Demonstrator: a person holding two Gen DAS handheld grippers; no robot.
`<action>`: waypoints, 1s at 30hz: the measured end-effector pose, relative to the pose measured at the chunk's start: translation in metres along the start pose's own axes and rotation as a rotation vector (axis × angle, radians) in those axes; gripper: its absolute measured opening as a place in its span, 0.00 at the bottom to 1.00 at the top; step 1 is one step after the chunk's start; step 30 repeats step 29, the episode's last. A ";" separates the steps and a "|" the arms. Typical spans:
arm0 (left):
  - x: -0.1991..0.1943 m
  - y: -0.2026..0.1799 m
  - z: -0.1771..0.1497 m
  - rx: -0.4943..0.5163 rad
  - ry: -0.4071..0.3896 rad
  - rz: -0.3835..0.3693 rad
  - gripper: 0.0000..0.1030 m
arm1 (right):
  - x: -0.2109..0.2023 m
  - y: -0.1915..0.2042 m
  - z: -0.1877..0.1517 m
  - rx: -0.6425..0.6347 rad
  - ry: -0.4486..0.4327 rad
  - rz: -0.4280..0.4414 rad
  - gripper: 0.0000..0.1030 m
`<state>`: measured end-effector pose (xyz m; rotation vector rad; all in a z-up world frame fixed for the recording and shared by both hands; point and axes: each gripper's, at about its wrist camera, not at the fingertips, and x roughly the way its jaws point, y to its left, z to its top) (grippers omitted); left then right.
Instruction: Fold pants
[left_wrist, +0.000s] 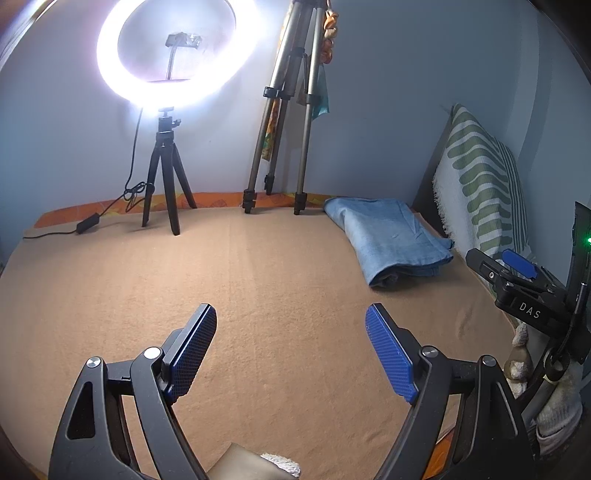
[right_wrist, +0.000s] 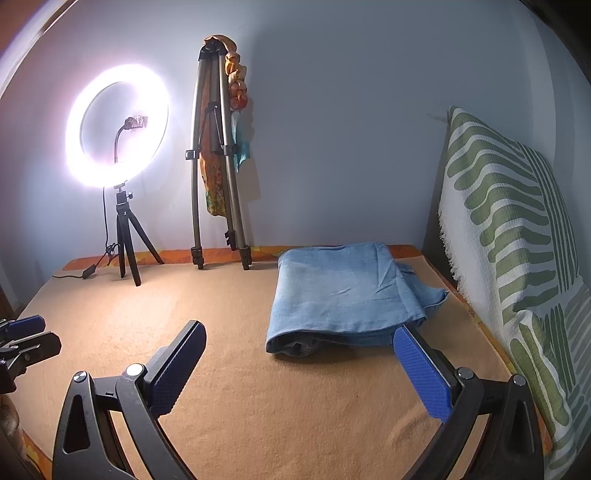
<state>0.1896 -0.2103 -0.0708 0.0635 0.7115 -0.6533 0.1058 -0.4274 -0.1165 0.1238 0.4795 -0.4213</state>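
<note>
Tan bedding (right_wrist: 221, 387) carried folded denim pants (right_wrist: 343, 295) at two o'clock; soft, floppy, best pinched at the thick fold. Left claw (left_wrist: 291, 350) and right claw (right_wrist: 299, 365) stood apart, empty.

Two tripods (right_wrist: 127, 240) (right_wrist: 218, 166), one pants (right_wrist: 343, 291).
</note>
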 end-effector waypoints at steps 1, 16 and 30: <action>0.000 0.000 0.000 -0.001 0.000 0.000 0.81 | 0.000 0.001 0.000 -0.005 -0.001 -0.001 1.00; 0.000 0.003 -0.003 0.000 0.008 0.001 0.81 | 0.001 0.003 -0.001 -0.009 0.001 0.000 1.00; 0.002 0.005 -0.006 -0.003 0.016 0.011 0.81 | 0.001 0.004 -0.004 -0.009 0.008 0.000 1.00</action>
